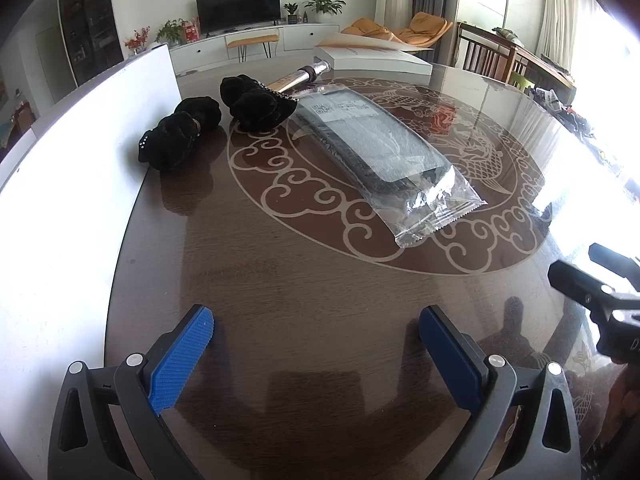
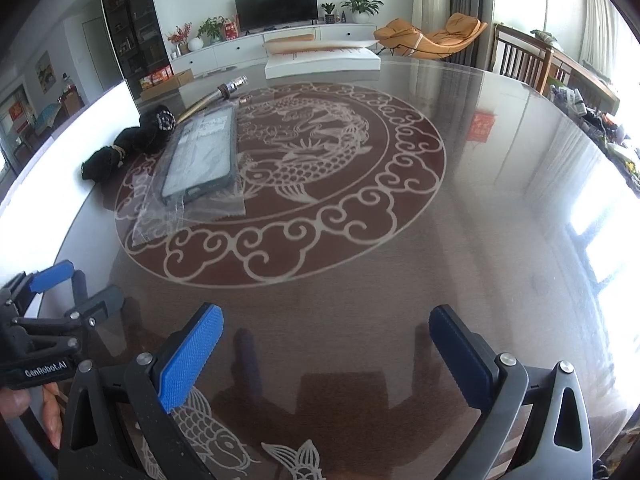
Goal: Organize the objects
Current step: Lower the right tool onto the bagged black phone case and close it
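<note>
The round table [image 1: 320, 280] is dark, glossy wood under glass, with a pale ring of cloud scrolls and a fish-and-dragon medallion set in its middle; it mirrors the window glare on the right. Behind it runs a long white cabinet with a television [image 1: 238, 7] and potted plants, an orange lounge chair [image 2: 436, 38] and wooden chairs toward the bright window. A white box [image 1: 376, 60] sits at the far edge of the table, and a white panel [image 1: 80, 152] stands along the left side. The phone case in its clear wrapper [image 1: 384, 152] lies flat across the left part of the medallion, its long axis running from the far left toward the near right in the left wrist view, crimped end nearest the grippers. Just beyond its far end lie two black furry pieces [image 1: 216, 120] and a metal-tipped tube [image 1: 304, 74], the tube pointing away toward the white box. The left gripper [image 1: 316, 344] hovers low over bare wood, fingers spread wide and empty; the right gripper [image 2: 326, 344] hangs likewise, parted and holding nothing, well short of the case.
</note>
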Available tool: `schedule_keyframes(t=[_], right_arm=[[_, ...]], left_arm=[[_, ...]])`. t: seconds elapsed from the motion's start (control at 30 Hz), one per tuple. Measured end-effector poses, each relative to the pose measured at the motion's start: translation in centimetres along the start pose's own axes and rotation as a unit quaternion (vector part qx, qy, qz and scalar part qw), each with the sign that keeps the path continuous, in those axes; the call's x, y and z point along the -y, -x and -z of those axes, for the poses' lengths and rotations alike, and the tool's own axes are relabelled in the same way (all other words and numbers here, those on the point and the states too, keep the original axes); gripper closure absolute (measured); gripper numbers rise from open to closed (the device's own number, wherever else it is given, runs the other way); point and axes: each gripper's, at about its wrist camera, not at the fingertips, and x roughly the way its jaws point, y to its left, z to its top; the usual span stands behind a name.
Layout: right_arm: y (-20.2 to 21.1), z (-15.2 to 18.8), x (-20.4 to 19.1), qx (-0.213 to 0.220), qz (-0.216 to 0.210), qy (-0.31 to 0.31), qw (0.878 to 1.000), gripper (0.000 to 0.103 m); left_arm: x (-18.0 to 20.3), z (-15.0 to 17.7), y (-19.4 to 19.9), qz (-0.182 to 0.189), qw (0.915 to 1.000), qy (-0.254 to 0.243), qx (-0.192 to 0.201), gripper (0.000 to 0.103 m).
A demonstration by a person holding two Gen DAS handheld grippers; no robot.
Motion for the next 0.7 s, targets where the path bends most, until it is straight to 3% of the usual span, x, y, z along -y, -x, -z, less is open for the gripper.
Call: schedule_keyframes(t=[0.07, 0.17, 0.33, 0.5, 0.57, 0.7], right_arm=[[-0.1, -2.4, -0.5, 0.011, -0.008, 0.007, 1.000, 0.000], [-1.8, -6.8, -3.1, 0.000, -0.057, 0.028, 0.998, 0.000], [-7.4, -11.9, -9.6, -0.054, -0.092, 0.081, 0.991, 0.000], [-12.2, -13.2, -12.5, -0.106, -0.043, 0.097, 0.989, 0.000], [-12.9, -13.0, -12.8, -0.118, -0.043, 0.107, 0.986, 0.000], [-12.6, -12.5, -13.1, -0.110, -0.043, 0.131, 0.984, 0.002]], left_arm=[[0.0, 0.0, 0.0, 0.000, 1.0000, 0.000, 0.000, 0.000], [0.0, 0.0, 0.0, 0.000, 1.0000, 0.000, 0.000, 0.000], [0.0, 0.0, 0.0, 0.000, 1.0000, 0.000, 0.000, 0.000], [0.0, 0.0, 0.0, 0.000, 1.0000, 0.000, 0.000, 0.000], [0.0, 0.0, 0.0, 0.000, 1.0000, 0.000, 0.000, 0.000], [0.0, 0.0, 0.0, -0.001, 1.0000, 0.000, 0.000, 0.000]])
